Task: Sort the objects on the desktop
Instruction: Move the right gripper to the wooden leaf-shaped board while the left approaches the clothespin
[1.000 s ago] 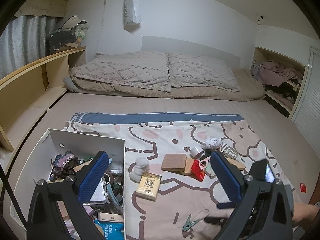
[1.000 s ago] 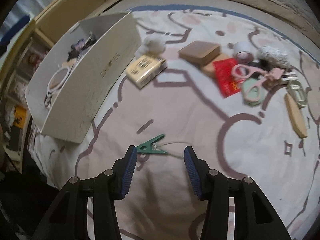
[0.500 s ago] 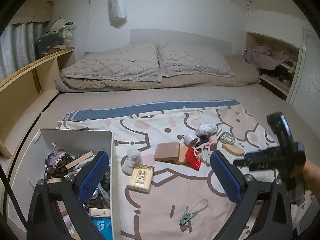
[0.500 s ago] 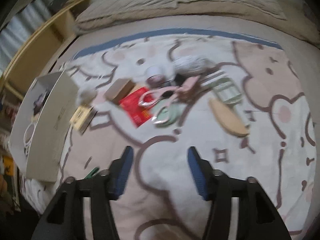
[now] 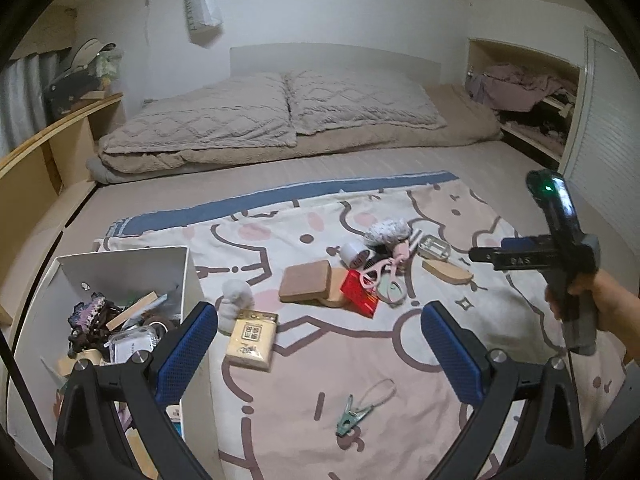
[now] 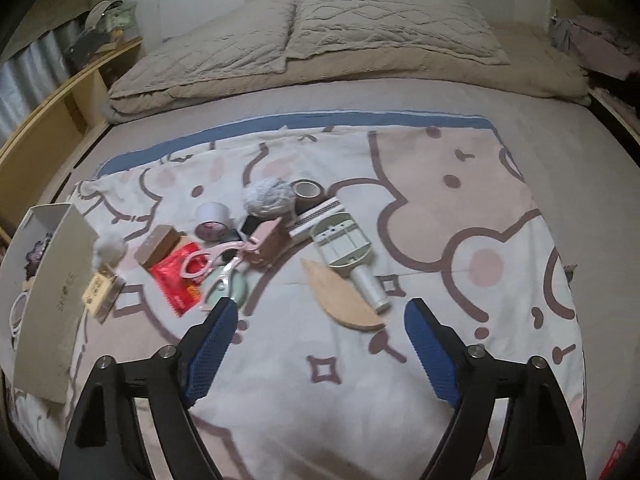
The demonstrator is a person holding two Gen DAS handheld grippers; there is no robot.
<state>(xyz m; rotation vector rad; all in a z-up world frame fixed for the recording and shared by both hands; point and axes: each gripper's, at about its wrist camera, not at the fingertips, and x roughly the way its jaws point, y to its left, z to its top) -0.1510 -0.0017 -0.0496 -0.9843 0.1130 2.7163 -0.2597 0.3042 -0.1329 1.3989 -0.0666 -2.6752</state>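
Note:
A white box [image 5: 120,268] with several small items stands at the left on a cartoon-print blanket [image 5: 440,380]; it also shows in the right wrist view [image 6: 52,280]. Loose items lie mid-blanket: a brown block [image 5: 305,286], a red packet [image 6: 178,276], pink scissors [image 6: 212,254], tape rolls [image 6: 214,220], a wooden oval piece [image 6: 340,300], a yellow pack [image 5: 252,338], a green clip [image 5: 350,420]. My left gripper [image 5: 320,352] is open and empty above the blanket's near side. My right gripper [image 6: 320,344] is open and empty, just short of the wooden piece; in the left wrist view it [image 5: 560,256] is held at the right.
The blanket lies on a bed with two grey pillows [image 5: 280,120] at the back. A wooden shelf [image 5: 40,152] runs along the left. An alcove with clothes [image 5: 528,92] is at the back right. A green and white lint tool [image 6: 348,248] lies beside the wooden piece.
My right gripper has swung from the green clip up and to the right, toward the pile and the wooden piece. My left gripper has pulled back a little and stayed open.

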